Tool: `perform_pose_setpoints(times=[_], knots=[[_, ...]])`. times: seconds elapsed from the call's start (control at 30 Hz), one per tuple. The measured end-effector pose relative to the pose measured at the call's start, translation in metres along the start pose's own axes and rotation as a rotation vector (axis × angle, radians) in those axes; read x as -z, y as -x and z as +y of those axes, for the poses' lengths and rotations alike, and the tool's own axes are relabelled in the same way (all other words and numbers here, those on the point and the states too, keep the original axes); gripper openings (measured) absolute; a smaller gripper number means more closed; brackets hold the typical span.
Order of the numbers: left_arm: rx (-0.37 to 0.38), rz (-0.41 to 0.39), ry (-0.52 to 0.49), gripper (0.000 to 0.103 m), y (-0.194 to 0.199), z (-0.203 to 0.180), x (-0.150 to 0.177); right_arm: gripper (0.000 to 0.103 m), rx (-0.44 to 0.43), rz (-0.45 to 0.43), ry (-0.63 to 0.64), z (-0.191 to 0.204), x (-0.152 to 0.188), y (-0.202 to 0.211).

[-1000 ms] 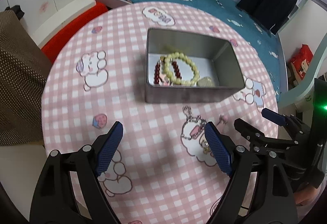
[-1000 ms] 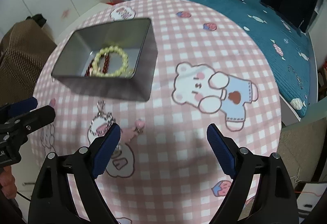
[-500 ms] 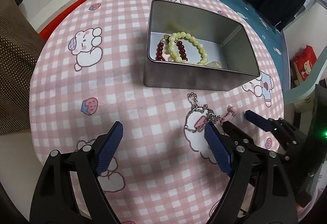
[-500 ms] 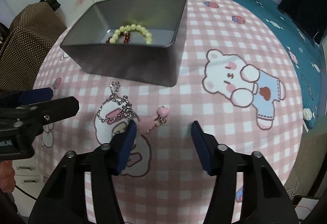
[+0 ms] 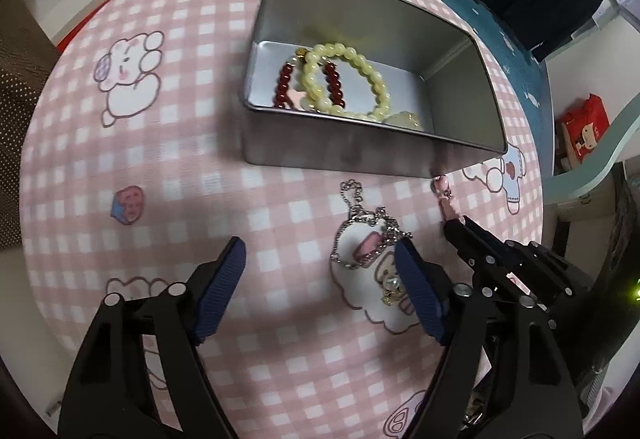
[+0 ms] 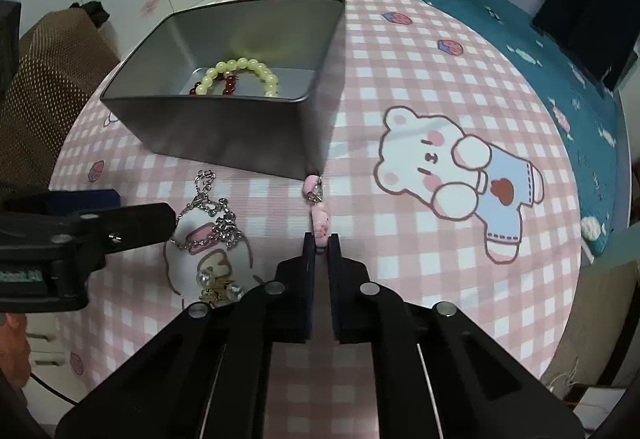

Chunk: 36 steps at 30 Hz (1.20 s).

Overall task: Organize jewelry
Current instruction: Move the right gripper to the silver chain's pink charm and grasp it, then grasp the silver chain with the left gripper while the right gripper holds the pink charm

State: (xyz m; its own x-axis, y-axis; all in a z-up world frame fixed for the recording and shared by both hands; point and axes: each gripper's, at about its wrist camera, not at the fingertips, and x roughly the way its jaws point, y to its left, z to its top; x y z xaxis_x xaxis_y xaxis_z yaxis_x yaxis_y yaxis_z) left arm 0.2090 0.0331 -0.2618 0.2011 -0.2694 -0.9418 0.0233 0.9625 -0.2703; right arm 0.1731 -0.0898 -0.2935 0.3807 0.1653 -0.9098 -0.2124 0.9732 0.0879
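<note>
Right wrist only: pinched pink charm [image 6: 320, 217]

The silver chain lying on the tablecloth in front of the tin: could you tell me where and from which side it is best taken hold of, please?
Grip the silver chain at its bunched knot of links, coming straight down from above. It lies flat on the tablecloth, so only the raised tangle gives the pads purchase. The open left tongs sit nearest; the right tongs are shut on the pink charm.
</note>
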Motion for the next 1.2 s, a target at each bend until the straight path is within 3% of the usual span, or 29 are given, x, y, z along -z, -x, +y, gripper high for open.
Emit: perform_pose_setpoints(times=[0.13,0.2,0.33,0.4,0.5,0.57,0.63,0.7,0.77,0.97,1.03,1.07,1.2], knots=[[0.005,0.016,-0.023,0.070,-0.008,-0.010,-0.002,0.007,-0.001,0.012,-0.015,-0.004,0.002,0.004],[-0.003,0.025,-0.039,0.061,-0.012,-0.015,-0.003,0.009,-0.006,-0.003,-0.030,-0.007,0.001,0.008],[-0.032,0.016,-0.085,0.050,-0.020,-0.029,-0.004,0.023,0.017,-0.025,-0.024,-0.009,-0.005,0.010],[-0.063,0.005,-0.118,0.036,-0.023,-0.035,-0.004,0.031,0.024,-0.022,-0.025,-0.007,-0.008,0.006],[-0.099,-0.005,-0.157,0.013,-0.027,-0.039,-0.004,0.032,0.035,-0.011,-0.014,-0.006,-0.010,-0.003],[-0.073,0.016,-0.138,0.000,-0.029,-0.034,-0.007,0.032,0.036,-0.025,0.000,-0.002,-0.009,-0.004],[-0.028,0.033,-0.102,0.000,-0.029,-0.028,-0.009,0.030,0.029,-0.035,-0.016,-0.004,-0.009,-0.004],[-0.022,0.027,-0.102,0.000,-0.027,-0.028,-0.009,0.016,0.043,-0.043,-0.022,-0.005,-0.009,-0.004],[-0.007,0.025,-0.096,0.000,-0.024,-0.028,-0.008,0.008,0.039,-0.033,-0.028,-0.010,-0.010,-0.003],[0.046,0.045,-0.088,0.003,-0.020,-0.028,-0.008,0.008,0.030,-0.034,-0.076,-0.024,-0.012,0.005],[0.063,0.058,-0.094,0.023,-0.023,-0.036,-0.010,0.008,0.030,-0.049,-0.073,-0.025,-0.013,0.010],[0.066,0.054,-0.101,0.041,-0.023,-0.040,-0.010,0.008,0.030,-0.053,-0.071,-0.025,-0.014,0.011],[0.090,0.039,-0.135,0.051,-0.022,-0.057,-0.006,0.008,0.032,-0.057,-0.075,-0.026,-0.013,0.011]])
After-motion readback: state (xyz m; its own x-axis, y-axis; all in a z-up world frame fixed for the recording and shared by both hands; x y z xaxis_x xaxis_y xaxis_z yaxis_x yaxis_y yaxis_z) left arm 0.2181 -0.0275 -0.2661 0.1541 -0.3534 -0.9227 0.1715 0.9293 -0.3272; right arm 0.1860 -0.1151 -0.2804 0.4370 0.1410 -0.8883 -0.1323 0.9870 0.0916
